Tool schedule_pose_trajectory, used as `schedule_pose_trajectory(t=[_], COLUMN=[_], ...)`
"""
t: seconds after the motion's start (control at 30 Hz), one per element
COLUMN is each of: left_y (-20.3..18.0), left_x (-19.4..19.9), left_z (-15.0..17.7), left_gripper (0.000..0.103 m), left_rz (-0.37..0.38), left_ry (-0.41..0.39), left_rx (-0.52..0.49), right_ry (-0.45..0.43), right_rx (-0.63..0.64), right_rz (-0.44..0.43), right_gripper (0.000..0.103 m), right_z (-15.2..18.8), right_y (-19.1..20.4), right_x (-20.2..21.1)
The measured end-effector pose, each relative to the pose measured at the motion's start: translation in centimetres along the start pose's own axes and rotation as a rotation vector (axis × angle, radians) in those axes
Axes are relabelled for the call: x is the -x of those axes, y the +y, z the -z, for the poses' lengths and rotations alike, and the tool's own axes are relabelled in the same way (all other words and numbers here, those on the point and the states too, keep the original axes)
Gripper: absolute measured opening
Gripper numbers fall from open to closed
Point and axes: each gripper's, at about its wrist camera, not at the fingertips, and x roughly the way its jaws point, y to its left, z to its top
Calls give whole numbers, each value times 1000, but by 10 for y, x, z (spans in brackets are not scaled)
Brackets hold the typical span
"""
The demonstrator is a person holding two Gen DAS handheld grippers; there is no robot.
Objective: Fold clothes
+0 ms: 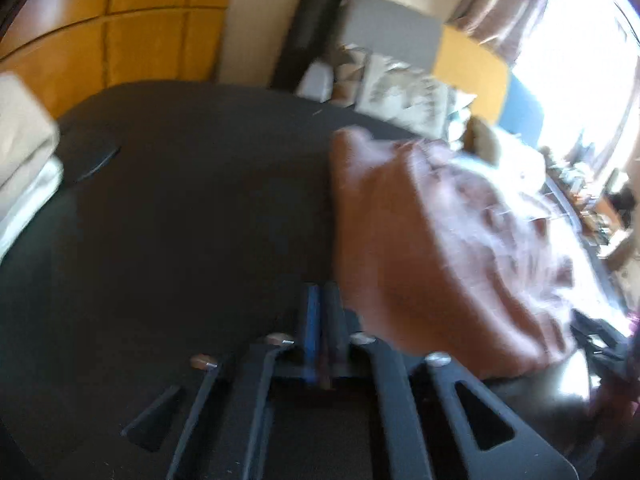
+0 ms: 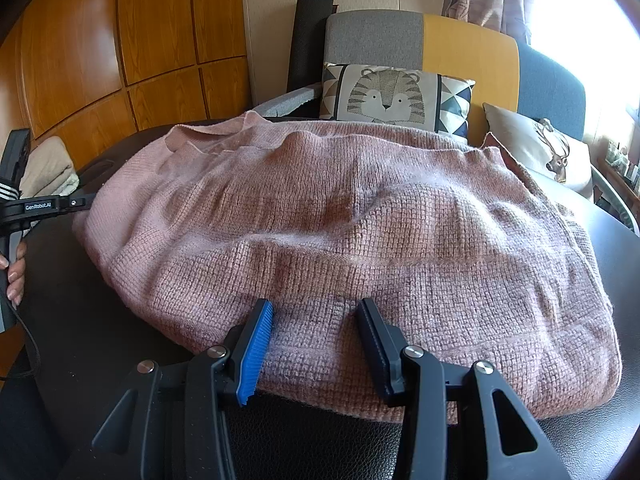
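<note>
The right hand-held gripper stands with its jaws spread wide at the near edge of a folded pink knitted sweater, the blue-ribbed pad on one finger and the dark pad on the other straddling the hem, gripping nothing. The sweater lies in a broad, rumpled mound on the dark tabletop, its neckline toward the far left. In the left wrist view, heavily blurred, the left hand-held gripper shows its two fingers pressed together with nothing visible between them, just beside the sweater's left edge above bare tabletop. From the right wrist view, that left hand-held gripper enters at the far left, a person's hand on its handle. Behind it sits a stack of folded beige and white cloths. Beyond the tabletop, a tiger-print cushion and a deer-print cushion rest on a grey-and-yellow sofa, with wooden panelling to the left.
</note>
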Motion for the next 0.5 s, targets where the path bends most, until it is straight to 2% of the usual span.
schedule_pose_trajectory(t=[0.13,0.2,0.27,0.37,0.47,0.5], left_y=[14,8,-10,-42,-52,-47], left_x=[4,16,21,16,0,-4], left_z=[4,5,3,1,3,2], left_gripper=[0,3,7,8,8,8], left_rz=[60,126,184,216,222,228], left_ry=[-16,-81,-116,-114,-52,-41], left_rx=[96,102,27,-147,-196,-170], right_ry=[-2,-3,-4,4,57,66], right_rx=[47,71,95,170,253,258], right_rz=[-53,-80,-106,-136,-170,-192], right_gripper=[45,45,45,45,45,45], right_z=[-17,-25,-33,-55,-97,-108], right_y=[5,7,9,20,34,36], right_x=[5,7,10,10,-11,-19])
